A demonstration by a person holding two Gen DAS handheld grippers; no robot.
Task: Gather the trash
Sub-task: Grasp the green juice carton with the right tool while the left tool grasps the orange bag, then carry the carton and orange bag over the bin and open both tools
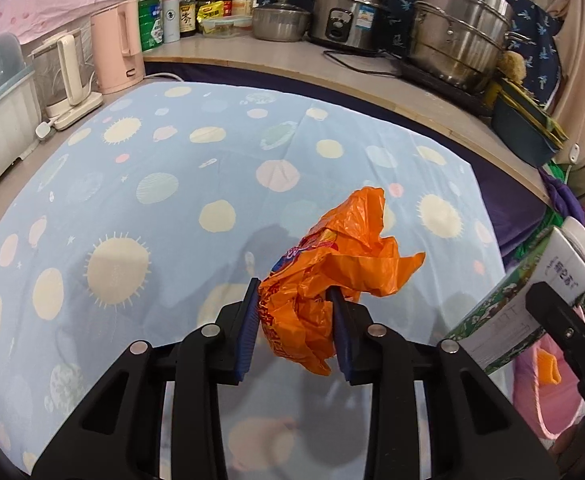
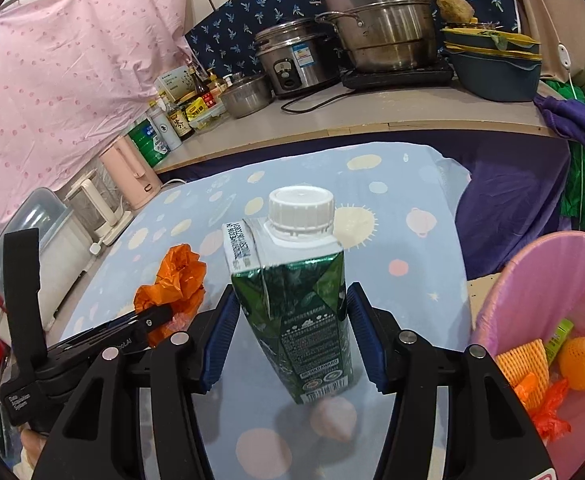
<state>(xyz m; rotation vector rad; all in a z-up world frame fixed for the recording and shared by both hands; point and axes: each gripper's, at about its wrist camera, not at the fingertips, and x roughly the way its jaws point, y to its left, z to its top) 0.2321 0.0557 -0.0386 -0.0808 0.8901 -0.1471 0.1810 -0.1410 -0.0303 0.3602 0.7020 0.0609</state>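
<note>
Counting the trash in view: one crumpled orange plastic bag [image 1: 328, 276], one green-and-white drink carton [image 2: 292, 300] with a white screw cap, and one pink trash bin [image 2: 540, 280] at the right edge of the bench [image 1: 132, 184], which is covered by a light blue cloth printed with suns and dots. Inside the bin lie two orange foam net sleeves [image 2: 584, 364], a scrap of orange plastic [image 2: 548, 412] and a small green wrapper [image 2: 558, 338].

The left gripper [image 1: 296, 320] has its blue-padded fingers [image 1: 248, 328] partly closed and clamped on the orange plastic bag, which bulges out above and below the pads and hangs clear of the cloth. The right gripper [image 2: 292, 340] has its fingers [image 2: 362, 336] set wider, pressed against the two sides of the drink carton; the carton is held tilted above the cloth, cap pointing away from the camera. The two grippers are side by side, the bag to the left of the carton, and the bin sits just to the right of the right gripper.

On the shelf behind stand two kettles [image 1: 92, 60], one rice cooker [image 1: 348, 12] and one stacked steel steamer [image 1: 460, 24].
</note>
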